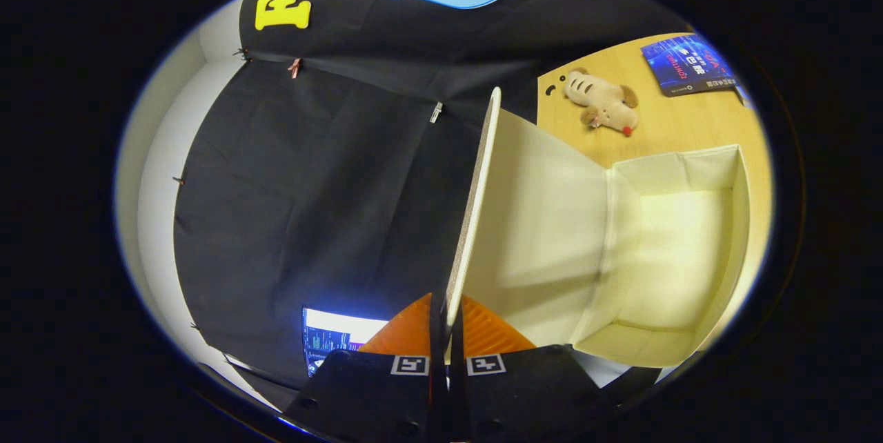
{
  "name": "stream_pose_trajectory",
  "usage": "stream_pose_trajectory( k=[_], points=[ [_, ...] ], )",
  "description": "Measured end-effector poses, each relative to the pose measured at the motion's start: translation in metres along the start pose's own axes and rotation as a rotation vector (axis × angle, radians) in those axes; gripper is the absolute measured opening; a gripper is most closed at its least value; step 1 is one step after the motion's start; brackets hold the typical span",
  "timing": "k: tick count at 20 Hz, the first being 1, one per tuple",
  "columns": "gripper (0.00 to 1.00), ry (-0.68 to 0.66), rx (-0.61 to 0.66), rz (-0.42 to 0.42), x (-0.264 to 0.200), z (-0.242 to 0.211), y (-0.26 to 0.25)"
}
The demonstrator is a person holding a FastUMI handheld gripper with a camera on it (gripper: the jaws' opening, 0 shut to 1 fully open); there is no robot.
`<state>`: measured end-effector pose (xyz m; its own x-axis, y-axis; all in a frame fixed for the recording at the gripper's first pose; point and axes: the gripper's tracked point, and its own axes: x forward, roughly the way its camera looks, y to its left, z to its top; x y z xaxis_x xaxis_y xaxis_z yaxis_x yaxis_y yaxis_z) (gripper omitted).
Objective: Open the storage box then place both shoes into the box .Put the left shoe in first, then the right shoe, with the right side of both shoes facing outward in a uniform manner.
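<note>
**Listener:** What does the gripper view show you?

**Me:** At the bottom centre of the frame I see my gripper (447, 332), its two fingers drawn nearly together. They are closed on the thin edge of the storage box's lid (476, 208), one finger on each side. The lid runs edge-on from between the fingers up toward the centre of the frame, so it looks like a narrow pale strip.

**Listener:** And the box itself?

**Me:** The storage box (679, 257) fills the right half of the frame, just right of the lid. It is open. I am looking into its cream interior, and I see no shoe inside.

**Listener:** What lies around it?

**Me:** A wooden table (683, 122) shows in the upper right, beyond the box. On it lies a small plush toy (603, 103), and farther right a blue booklet (686, 65), apart from the toy. At lower left, just beside the fingers, a lit screen (331, 336) glows.
</note>
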<state>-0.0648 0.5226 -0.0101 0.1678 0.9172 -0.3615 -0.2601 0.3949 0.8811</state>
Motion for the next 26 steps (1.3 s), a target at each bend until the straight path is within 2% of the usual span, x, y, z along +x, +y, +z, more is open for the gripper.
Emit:
stream_pose_trajectory(
  k=[4,7,11,16,19,23,26],
  points=[
    [0.07,0.006,-0.016,-0.028,0.042,-0.003,0.007],
    [0.15,-0.024,-0.096,-0.073,0.065,0.003,0.004],
    [0.94,-0.098,-0.206,-0.132,0.047,0.023,-0.012],
    [0.97,-0.249,-0.393,-0.271,-0.039,0.049,-0.057],
    [0.98,-0.299,-0.511,-0.413,-0.102,0.051,-0.106],
    [0.98,-0.292,-0.562,-0.576,-0.170,0.042,-0.185],
    [0.98,-0.304,-0.534,-0.694,-0.229,0.032,-0.242]
  ],
)
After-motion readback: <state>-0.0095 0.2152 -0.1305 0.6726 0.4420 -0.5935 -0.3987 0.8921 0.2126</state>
